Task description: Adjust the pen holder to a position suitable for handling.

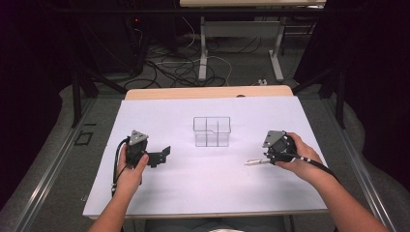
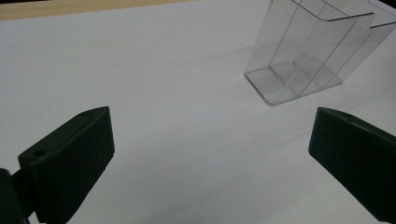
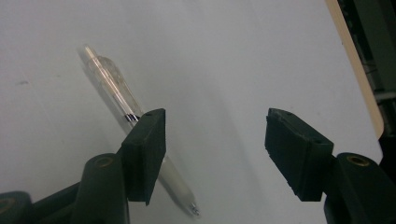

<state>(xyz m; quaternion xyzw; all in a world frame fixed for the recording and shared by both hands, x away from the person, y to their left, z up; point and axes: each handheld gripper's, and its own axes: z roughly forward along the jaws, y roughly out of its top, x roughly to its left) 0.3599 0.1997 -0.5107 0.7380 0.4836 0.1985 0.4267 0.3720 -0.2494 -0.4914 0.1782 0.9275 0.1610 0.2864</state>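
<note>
Right gripper (image 3: 212, 144): jaws spread wide, empty, just over the pen (image 3: 114, 86) lying flat on the white table (image 1: 193, 188), probably lining up a pick. Left gripper (image 2: 210, 154): jaws wide, empty, facing the clear divided organizer (image 1: 212, 131), the likely destination.

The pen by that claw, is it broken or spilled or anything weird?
No, nothing looks wrong. The clear pen lies flat and whole on the white table, partly behind one side of the open right claw. The clear organizer box stands upright and empty.
</note>
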